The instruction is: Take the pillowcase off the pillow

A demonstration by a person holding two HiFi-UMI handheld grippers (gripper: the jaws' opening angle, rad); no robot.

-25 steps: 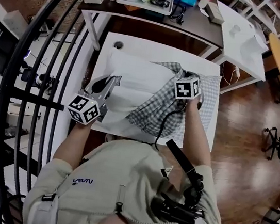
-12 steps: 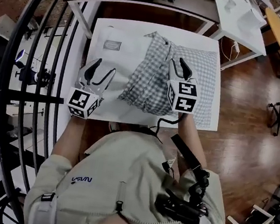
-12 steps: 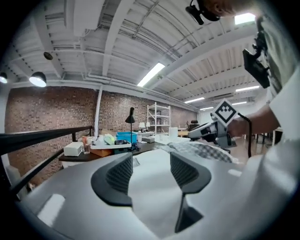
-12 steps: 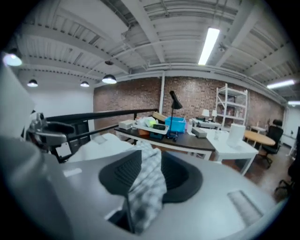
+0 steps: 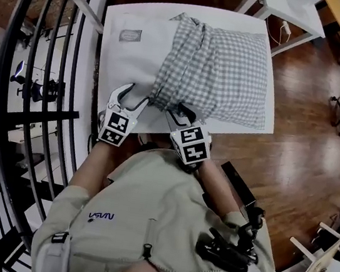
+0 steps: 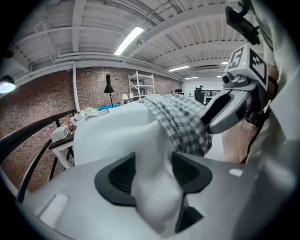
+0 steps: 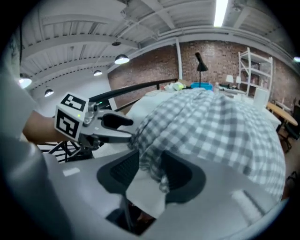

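A white pillow (image 5: 137,57) lies on a white table (image 5: 240,130), filling most of its top. A grey-and-white checked cloth pillowcase (image 5: 224,70) covers the part of the pillow toward 3 o'clock. The part toward 9 o'clock is bare, with a small grey label (image 5: 130,35) near its 11 o'clock corner. The open end of the case is bunched in a ridge that runs from 12 o'clock down to 6 o'clock across the middle of the pillow.

Both grippers sit at the pillow's 6 o'clock edge, close beside each other. The left gripper (image 5: 135,95) points at the bare pillow. Its jaws have just been opening and stand released, with a fold of the white pillow between the pads. The right gripper (image 5: 179,111) is just at its 3 o'clock side. Its jaws have also just been opening and stand apart, with the hem of the checked pillowcase between them, nearer one pad than the other.

A brown wooden floor (image 5: 305,121) shows at 3 o'clock of the table, and a black metal railing (image 5: 39,81) at 9 o'clock.
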